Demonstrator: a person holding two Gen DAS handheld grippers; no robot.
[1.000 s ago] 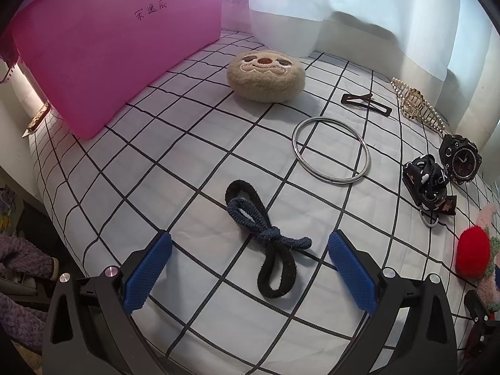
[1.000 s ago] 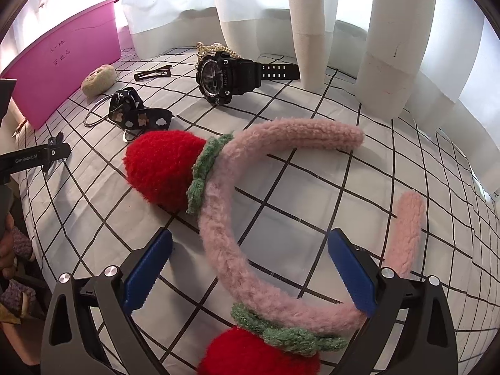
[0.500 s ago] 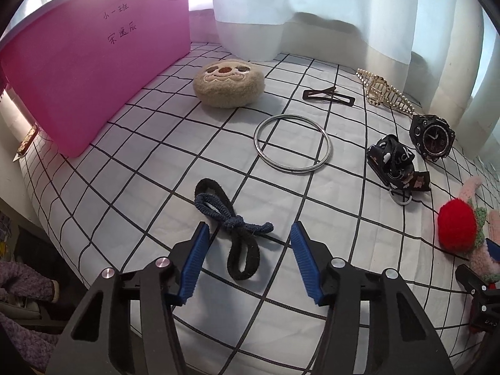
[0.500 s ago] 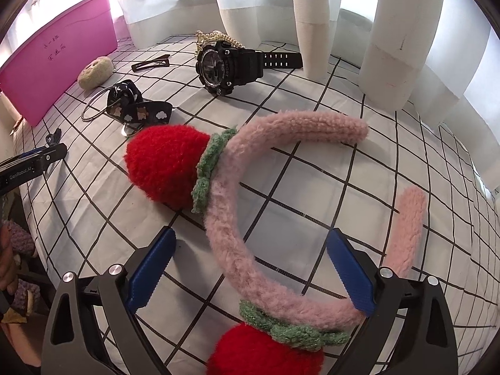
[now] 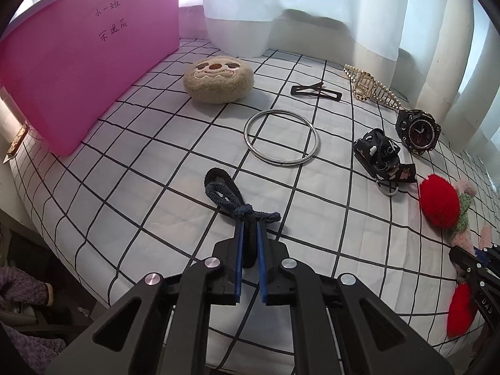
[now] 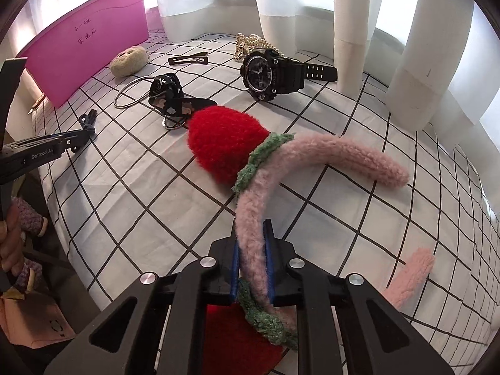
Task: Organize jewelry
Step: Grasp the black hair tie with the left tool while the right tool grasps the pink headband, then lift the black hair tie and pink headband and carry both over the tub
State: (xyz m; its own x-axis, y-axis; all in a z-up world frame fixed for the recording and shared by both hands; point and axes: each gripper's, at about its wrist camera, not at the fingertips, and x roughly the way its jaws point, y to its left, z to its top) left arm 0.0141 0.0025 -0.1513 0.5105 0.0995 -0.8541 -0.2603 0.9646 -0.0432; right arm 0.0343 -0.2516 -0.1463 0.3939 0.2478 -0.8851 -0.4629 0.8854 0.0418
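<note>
While both grippers are clamped on soft pieces, neither piece has left the white black-gridded cloth (image 5: pixel 150 193). The left gripper (image 5: pixel 249 228) is pinched narrow on the lower loop of the knotted black-and-navy fabric hair tie (image 5: pixel 232 201), whose long axis runs from the jaws up toward eleven o'clock in the left wrist view. The right gripper (image 6: pixel 252 240) is closed on the band of the fuzzy pink headband with red knitted strawberries (image 6: pixel 250 200), which arcs away toward one o'clock in the right wrist view. The magenta plastic bin (image 5: pixel 84 72) stands at ten o'clock from the left gripper and far off at eleven from the right. By that layout, the left hand is the nearer one, so the hair tie likely has the shorter carry, the headband crossing over the silver metal bangle (image 5: pixel 281 137) and black wristwatch (image 6: pixel 272 73).
</note>
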